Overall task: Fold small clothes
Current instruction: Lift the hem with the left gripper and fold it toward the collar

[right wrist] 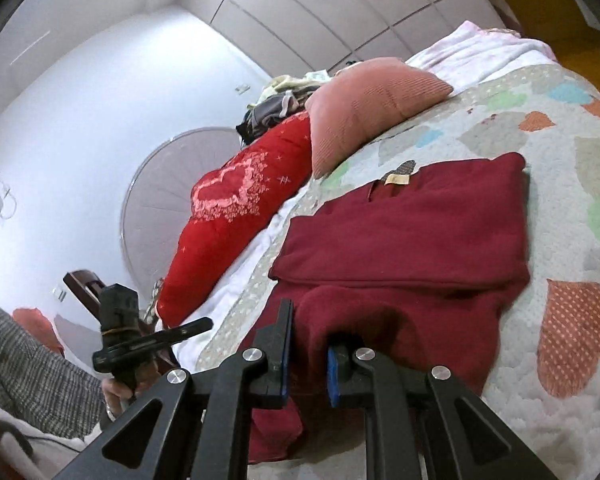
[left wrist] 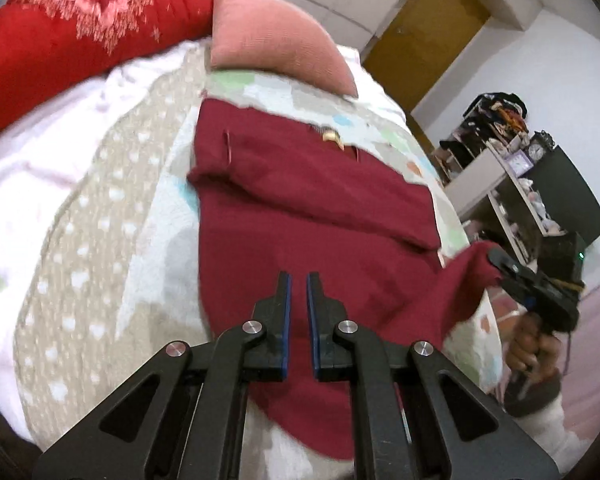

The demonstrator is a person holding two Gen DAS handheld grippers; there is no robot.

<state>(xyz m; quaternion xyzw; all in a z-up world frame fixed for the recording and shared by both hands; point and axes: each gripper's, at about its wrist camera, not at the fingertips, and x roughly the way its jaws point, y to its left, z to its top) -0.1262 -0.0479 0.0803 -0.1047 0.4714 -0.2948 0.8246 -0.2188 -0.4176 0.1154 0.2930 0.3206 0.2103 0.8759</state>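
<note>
Left wrist view: the left gripper is hovering over the dark red garment, which is lying partly folded on the patterned quilt of a bed. Its 2 blue-lined jaws are standing slightly parted, a narrow gap showing between them, with no cloth caught there. At the right edge, the right gripper is pointing in toward the bed, raised a little above the quilt, and a corner of the garment is being lifted where it meets the tip. The person's right hand is wrapping around the handle below. A pink cushion and a red pillow are sitting beyond the garment.

Right wrist view: the right gripper is clamping a bunched fold of the dark red garment between its 2 jaws, the cloth bulging up between them. The rest of the garment is lying flat ahead on the quilt. At the lower left, the left gripper is being held sideways near the bed's edge, its jaws seen edge-on, so their gap cannot be judged here.
</note>
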